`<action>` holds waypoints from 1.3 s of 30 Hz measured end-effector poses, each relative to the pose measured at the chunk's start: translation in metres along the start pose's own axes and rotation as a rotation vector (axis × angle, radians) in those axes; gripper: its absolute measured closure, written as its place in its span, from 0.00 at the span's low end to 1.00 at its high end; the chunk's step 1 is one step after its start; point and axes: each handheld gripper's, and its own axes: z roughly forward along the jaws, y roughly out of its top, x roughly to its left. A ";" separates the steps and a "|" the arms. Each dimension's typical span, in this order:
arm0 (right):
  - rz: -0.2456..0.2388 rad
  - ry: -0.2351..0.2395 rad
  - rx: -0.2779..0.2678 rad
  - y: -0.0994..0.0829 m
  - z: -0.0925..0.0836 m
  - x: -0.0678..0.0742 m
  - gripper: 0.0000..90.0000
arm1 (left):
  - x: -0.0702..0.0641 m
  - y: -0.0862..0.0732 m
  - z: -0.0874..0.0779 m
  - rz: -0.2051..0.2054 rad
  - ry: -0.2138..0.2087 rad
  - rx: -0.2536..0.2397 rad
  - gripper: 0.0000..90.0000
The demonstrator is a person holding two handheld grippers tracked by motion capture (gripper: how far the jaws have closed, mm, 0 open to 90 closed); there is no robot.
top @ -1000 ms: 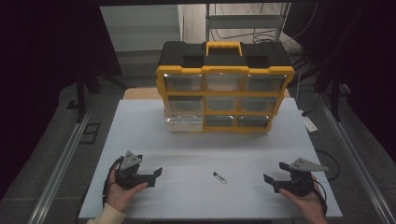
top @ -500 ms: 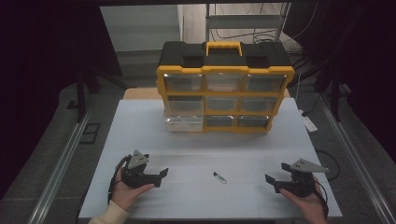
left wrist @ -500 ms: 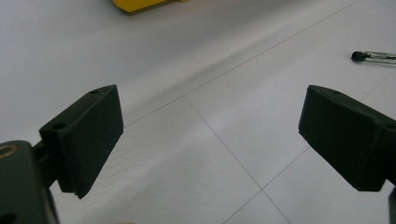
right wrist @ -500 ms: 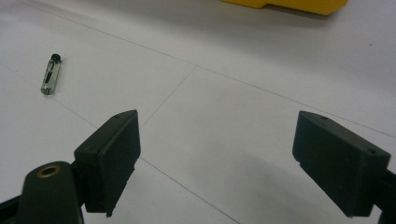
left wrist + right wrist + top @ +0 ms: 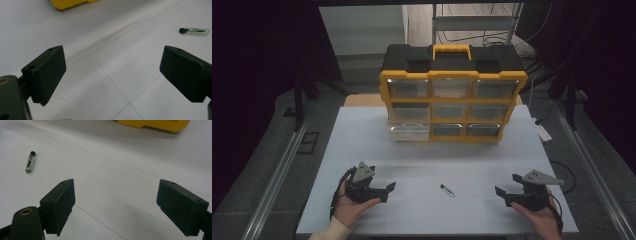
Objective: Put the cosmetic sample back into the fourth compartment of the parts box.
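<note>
Small clear vial [image 5: 447, 190] with a black cap is my landmark: it lies flat on the white table [image 5: 432, 150], near the front edge, roughly midway between my two grippers and touching neither.

My left gripper [image 5: 382, 191] sits left of the vial, held in my left hand [image 5: 349, 205], jaws spread wide with nothing between them. In the left gripper view the same gripper [image 5: 112, 75] shows both black jaws far apart over bare table, and the vial [image 5: 194, 31] lies beyond the right-hand jaw, up at the top right, cap end pointing left.

My right gripper [image 5: 504, 196] is right of the vial, in my right hand [image 5: 539, 217], also wide open and empty, grey plate on top. In the right gripper view that gripper [image 5: 117, 205] has its jaws well apart, and the vial [image 5: 30, 162] is ahead and off to the left of the left-hand jaw, cap end away from me.

Behind the vial, well apart from it, stands a yellow and black drawer organizer [image 5: 453, 92] with clear drawers, handle on top. Its bottom-left drawer [image 5: 410, 132] looks pulled slightly forward. The organizer's yellow base edge shows at the top of both gripper views.
</note>
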 end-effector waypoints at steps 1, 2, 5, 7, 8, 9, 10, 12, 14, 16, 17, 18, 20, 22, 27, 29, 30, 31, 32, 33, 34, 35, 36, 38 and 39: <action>0.000 0.006 0.001 0.000 0.001 0.000 0.18 | -0.001 0.000 0.000 0.000 0.001 0.002 0.08; -0.001 0.007 0.003 0.000 0.002 0.000 0.18 | -0.002 0.001 0.000 0.003 0.003 0.003 0.08; 0.001 0.009 0.000 0.000 0.001 -0.001 0.18 | -0.007 0.003 0.001 0.012 0.005 0.005 0.08; 0.002 0.006 0.000 0.000 0.000 -0.001 0.18 | -0.010 0.005 0.003 0.020 0.004 0.007 0.08; 0.008 0.010 -0.006 0.000 0.000 -0.002 0.18 | -0.010 0.005 0.003 0.020 0.004 0.007 0.08; 0.008 0.010 -0.006 0.000 0.000 -0.002 0.18 | -0.011 0.006 0.004 0.024 0.002 0.009 0.08; 0.013 0.010 -0.005 0.000 -0.001 -0.002 0.18 | -0.013 0.008 0.005 0.030 0.001 0.010 0.08; 0.015 0.007 -0.003 0.000 -0.001 -0.003 0.18 | -0.016 0.010 0.007 0.040 -0.003 0.011 0.08; 0.015 0.007 -0.002 0.000 0.000 -0.003 0.18 | -0.018 0.011 0.008 0.044 -0.006 0.013 0.08; 0.013 0.006 0.000 0.000 0.000 -0.003 0.18 | -0.018 0.011 0.009 0.045 -0.008 0.016 0.09; 0.012 0.006 0.000 0.000 0.000 -0.003 0.18 | -0.018 0.011 0.009 0.044 -0.009 0.016 0.09; 0.011 0.005 0.001 0.000 0.000 -0.002 0.18 | -0.018 0.011 0.009 0.043 -0.009 0.015 0.08; 0.009 0.006 0.000 0.000 0.000 -0.002 0.18 | -0.019 0.012 0.009 0.043 -0.009 0.013 0.09; 0.008 0.005 0.002 0.000 0.001 -0.001 0.18 | -0.021 0.014 0.010 0.049 -0.012 0.013 0.09; 0.008 -0.002 0.005 0.000 0.001 -0.002 0.18 | -0.027 0.018 0.015 0.067 -0.018 0.017 0.09; 0.006 -0.001 0.006 0.000 0.002 -0.002 0.18 | -0.029 0.019 0.016 0.070 -0.020 0.018 0.09; 0.005 -0.001 0.007 0.000 0.002 -0.001 0.18 | -0.030 0.020 0.018 0.072 -0.023 0.020 0.09; 0.005 0.002 0.006 0.000 0.002 -0.001 0.18 | -0.032 0.021 0.019 0.080 -0.026 0.023 0.09; 0.004 0.003 0.007 0.000 0.003 -0.001 0.18 | -0.033 0.022 0.020 0.082 -0.026 0.024 0.09; 0.005 0.003 0.007 0.000 0.003 -0.001 0.18 | -0.034 0.023 0.020 0.082 -0.029 0.024 0.09; 0.004 0.003 0.007 0.000 0.003 -0.001 0.18 | -0.035 0.024 0.021 0.083 -0.036 0.022 0.09; 0.005 0.001 0.008 0.000 0.003 -0.001 0.18 | -0.036 0.025 0.022 0.082 -0.041 0.020 0.09; 0.003 -0.001 0.007 0.000 0.003 -0.001 0.18 | -0.037 0.026 0.023 0.081 -0.047 0.019 0.09; 0.000 -0.002 0.007 0.000 0.003 -0.001 0.18 | -0.039 0.029 0.026 0.080 -0.054 0.019 0.09; 0.000 -0.003 0.007 0.000 0.003 -0.001 0.18 | -0.041 0.031 0.028 0.082 -0.060 0.019 0.09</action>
